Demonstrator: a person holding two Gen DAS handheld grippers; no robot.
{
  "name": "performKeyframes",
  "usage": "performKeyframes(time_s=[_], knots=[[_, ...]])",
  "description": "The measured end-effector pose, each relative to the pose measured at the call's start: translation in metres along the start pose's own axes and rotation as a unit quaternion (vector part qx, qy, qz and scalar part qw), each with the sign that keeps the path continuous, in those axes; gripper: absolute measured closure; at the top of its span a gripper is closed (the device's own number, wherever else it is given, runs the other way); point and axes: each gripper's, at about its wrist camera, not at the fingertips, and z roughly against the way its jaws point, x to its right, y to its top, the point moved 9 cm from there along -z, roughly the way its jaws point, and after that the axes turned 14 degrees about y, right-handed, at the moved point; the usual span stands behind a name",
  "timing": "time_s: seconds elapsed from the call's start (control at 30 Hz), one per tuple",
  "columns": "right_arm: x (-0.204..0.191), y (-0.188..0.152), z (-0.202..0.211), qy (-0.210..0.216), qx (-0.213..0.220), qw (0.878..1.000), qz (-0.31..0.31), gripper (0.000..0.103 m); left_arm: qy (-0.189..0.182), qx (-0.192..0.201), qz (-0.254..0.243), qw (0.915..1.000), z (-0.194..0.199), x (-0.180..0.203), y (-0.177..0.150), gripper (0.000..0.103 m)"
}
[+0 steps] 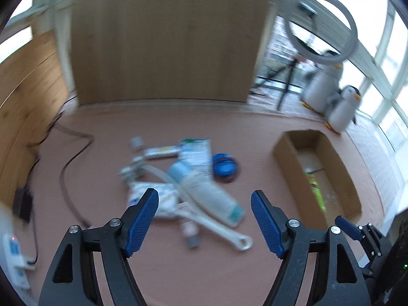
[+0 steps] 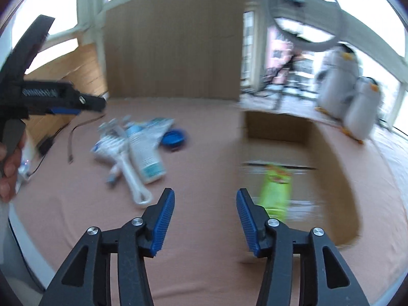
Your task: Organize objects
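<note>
A blurred heap of toiletries lies mid-table: a white bottle with a teal end (image 1: 209, 193) (image 2: 146, 158), a white long-handled brush (image 1: 216, 229) (image 2: 132, 176), a blue round container (image 1: 224, 167) (image 2: 174, 139), tubes and packets. My left gripper (image 1: 205, 219) hangs open just above the near side of the heap, holding nothing. An open cardboard box (image 1: 339, 176) (image 2: 331, 153) stands to the right with a green packet (image 1: 316, 191) (image 2: 276, 191) inside. My right gripper (image 2: 205, 219) is open and empty, over the cloth beside the box's near left corner.
A pink cloth (image 1: 178, 275) covers the table. Dark cables (image 1: 68, 168) trail along the left. Two plush penguins (image 1: 331, 94) and a ring light (image 1: 323, 25) stand at the back right. A brown board (image 1: 165, 38) rises behind. A hand (image 2: 9, 168) holds the left gripper.
</note>
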Motion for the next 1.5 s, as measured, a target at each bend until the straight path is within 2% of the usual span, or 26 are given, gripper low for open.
performKeyframes(time_s=[0.13,0.27,0.37,0.47,0.5,0.53,0.57,0.63,0.7,0.77,0.9,0.97,1.03,1.1,1.17,1.23,1.43,1.5], knots=[[-0.038,-0.017,-0.047,0.036,-0.059,0.996,0.053,0.054,0.027,0.002,0.054,0.9982,0.011,-0.072,-0.021,0.024],[-0.055,-0.036,-0.092,0.043,-0.11,0.989,0.084,0.054,0.041,-0.005,0.081,0.9958,0.019,-0.12,-0.044,0.024],[-0.058,-0.035,-0.115,0.044,-0.12,0.987,0.099,0.054,0.065,-0.008,0.1,0.9929,0.025,-0.153,-0.065,0.023],[-0.06,-0.024,-0.124,0.054,-0.118,0.985,0.111,0.054,0.07,-0.016,0.137,0.988,0.027,-0.178,-0.084,0.023],[-0.062,-0.023,-0.126,0.057,-0.121,0.984,0.117,0.055,0.072,-0.018,0.144,0.9867,0.027,-0.183,-0.089,0.023],[-0.064,-0.022,-0.128,0.067,-0.125,0.983,0.12,0.068,0.073,-0.021,0.15,0.9857,0.026,-0.186,-0.093,0.023],[-0.069,-0.021,-0.13,0.082,-0.131,0.981,0.12,0.078,0.074,-0.024,0.154,0.9851,0.026,-0.189,-0.097,0.023],[-0.08,-0.024,-0.129,0.092,-0.139,0.977,0.136,0.084,0.077,-0.024,0.153,0.9849,0.026,-0.193,-0.101,0.023],[-0.096,-0.032,-0.127,0.1,-0.139,0.974,0.149,0.084,0.08,-0.019,0.151,0.985,0.023,-0.196,-0.102,0.023],[-0.112,-0.041,-0.119,0.13,-0.133,0.973,0.138,0.084,0.081,-0.021,0.151,0.985,0.019,-0.197,-0.104,0.023],[-0.142,-0.055,-0.093,0.23,-0.109,0.965,0.063,0.084,0.07,-0.031,0.156,0.9847,0.006,-0.195,-0.107,0.023],[-0.158,-0.059,-0.077,0.258,-0.09,0.96,0.064,0.084,0.063,-0.037,0.158,0.9847,0.0,-0.193,-0.11,0.023],[-0.176,-0.067,-0.066,0.262,-0.093,0.954,0.111,0.084,0.063,-0.039,0.158,0.9847,-0.004,-0.192,-0.113,0.023],[-0.189,-0.085,-0.063,0.252,-0.12,0.943,0.18,0.084,0.065,-0.041,0.155,0.9849,-0.008,-0.193,-0.116,0.023],[-0.194,-0.101,-0.062,0.252,-0.155,0.929,0.222,0.084,0.063,-0.041,0.149,0.9859,-0.011,-0.192,-0.121,0.023],[-0.188,-0.117,-0.061,0.246,-0.186,0.918,0.248,0.084,0.062,-0.044,0.139,0.9873,-0.014,-0.19,-0.129,0.023],[-0.165,-0.126,-0.046,0.256,-0.221,0.892,0.299,0.084,0.032,-0.025,0.095,0.9947,-0.025,-0.17,-0.138,0.023],[-0.157,-0.127,-0.044,0.255,-0.228,0.89,0.302,0.084,0.018,-0.011,0.065,0.9977,-0.03,-0.156,-0.134,0.023]])
